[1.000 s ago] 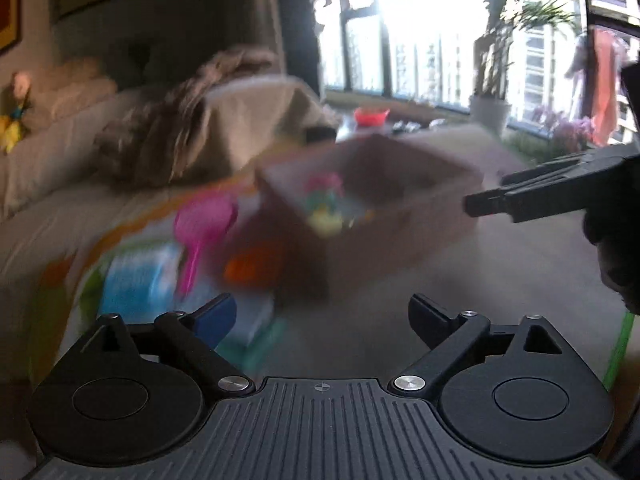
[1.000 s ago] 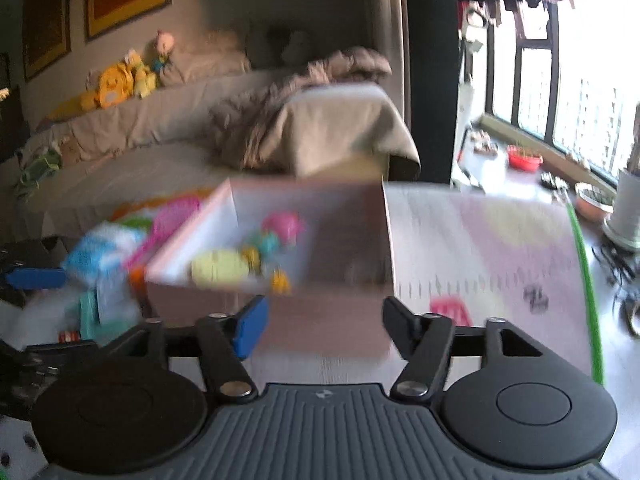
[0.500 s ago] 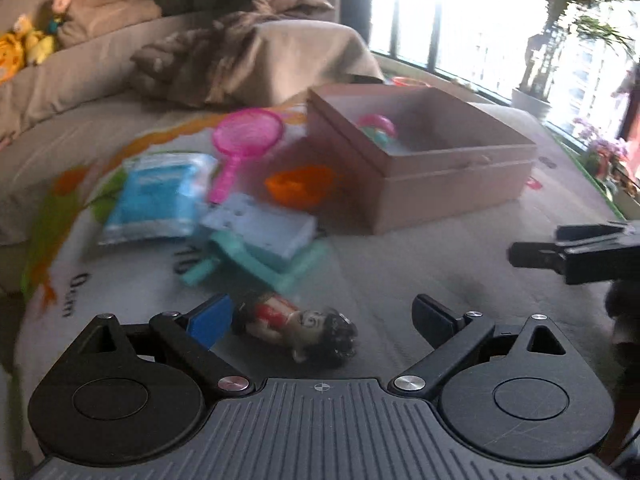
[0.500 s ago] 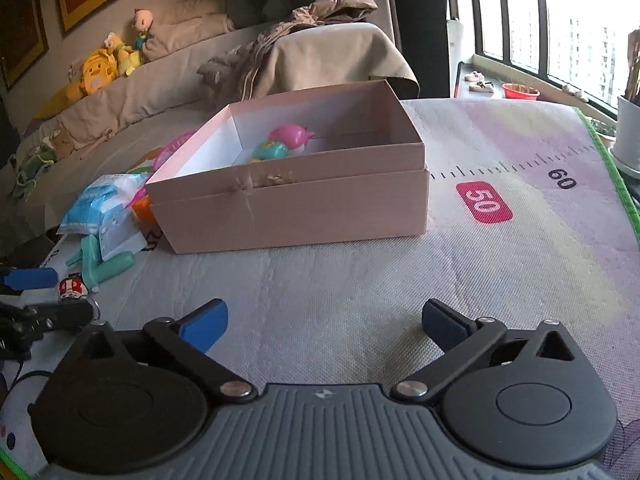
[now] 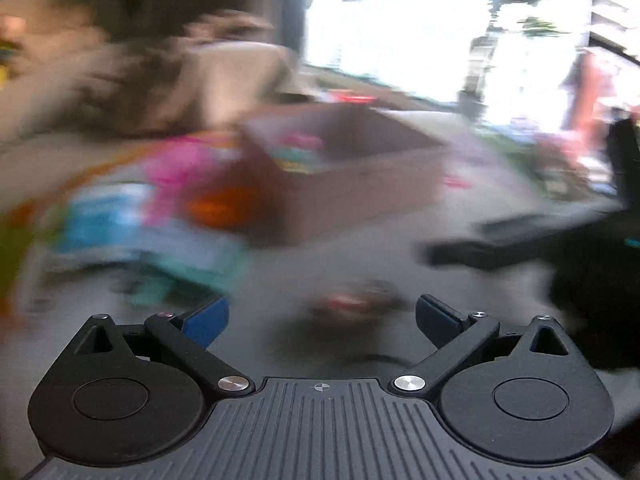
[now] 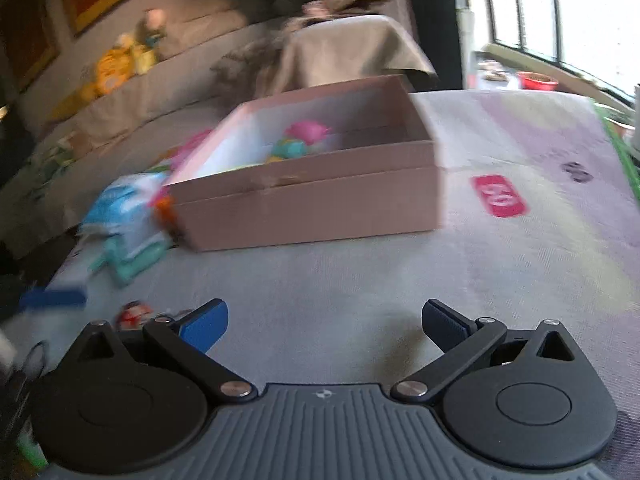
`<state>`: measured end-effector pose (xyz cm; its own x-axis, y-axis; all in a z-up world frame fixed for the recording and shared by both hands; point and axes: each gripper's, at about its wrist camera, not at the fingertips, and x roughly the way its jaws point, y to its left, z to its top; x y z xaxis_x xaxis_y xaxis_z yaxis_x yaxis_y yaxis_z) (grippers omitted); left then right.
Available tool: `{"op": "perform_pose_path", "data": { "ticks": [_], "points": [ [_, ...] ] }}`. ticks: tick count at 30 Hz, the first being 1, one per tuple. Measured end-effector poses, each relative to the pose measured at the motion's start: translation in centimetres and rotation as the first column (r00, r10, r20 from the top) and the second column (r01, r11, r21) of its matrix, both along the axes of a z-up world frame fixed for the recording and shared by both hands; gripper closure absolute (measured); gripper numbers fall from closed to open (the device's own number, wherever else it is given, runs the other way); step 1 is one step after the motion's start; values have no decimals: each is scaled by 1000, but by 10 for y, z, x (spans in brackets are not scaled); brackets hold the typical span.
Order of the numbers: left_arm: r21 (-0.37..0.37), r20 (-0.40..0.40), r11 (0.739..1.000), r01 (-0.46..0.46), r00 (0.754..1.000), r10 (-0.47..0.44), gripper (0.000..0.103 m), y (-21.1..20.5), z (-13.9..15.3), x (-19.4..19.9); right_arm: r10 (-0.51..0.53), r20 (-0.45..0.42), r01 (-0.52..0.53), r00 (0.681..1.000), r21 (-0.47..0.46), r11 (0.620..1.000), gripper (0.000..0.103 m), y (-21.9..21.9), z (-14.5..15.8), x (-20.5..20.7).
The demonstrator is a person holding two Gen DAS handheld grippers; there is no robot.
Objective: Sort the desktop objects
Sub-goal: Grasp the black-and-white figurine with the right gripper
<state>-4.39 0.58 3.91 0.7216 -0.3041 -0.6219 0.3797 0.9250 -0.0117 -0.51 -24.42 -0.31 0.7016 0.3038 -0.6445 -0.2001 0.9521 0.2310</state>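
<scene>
1. Pink box (image 6: 308, 196) sits mid-frame in the right wrist view, lid off, with pink and teal toys (image 6: 300, 142) inside.
2. Blue packet (image 6: 120, 204) and teal pieces crowd its left side.
3. Small doll (image 5: 352, 302), blurred, lies on the mat (image 6: 500, 280) between the left tongs (image 5: 322, 318), which have just been widening and grip nothing.
4. Right tongs (image 6: 324, 320) gape over bare mat, holding nothing.
</scene>
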Motion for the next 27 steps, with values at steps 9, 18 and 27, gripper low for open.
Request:
{"op": "perform_pose_path", "data": {
  "ticks": [9, 18, 27],
  "points": [
    [71, 49, 959, -273, 962, 270, 1, 39, 6, 34, 227, 79, -222, 971, -63, 973, 9, 81, 7, -23],
    [133, 46, 978, -159, 987, 154, 1, 11, -13, 46, 254, 118, -220, 960, -247, 944, 43, 115, 0, -20],
    [151, 5, 978, -146, 989, 147, 3, -1, -33, 62, 101, 126, -68, 987, -243, 968, 45, 46, 3, -19]
  ]
}}
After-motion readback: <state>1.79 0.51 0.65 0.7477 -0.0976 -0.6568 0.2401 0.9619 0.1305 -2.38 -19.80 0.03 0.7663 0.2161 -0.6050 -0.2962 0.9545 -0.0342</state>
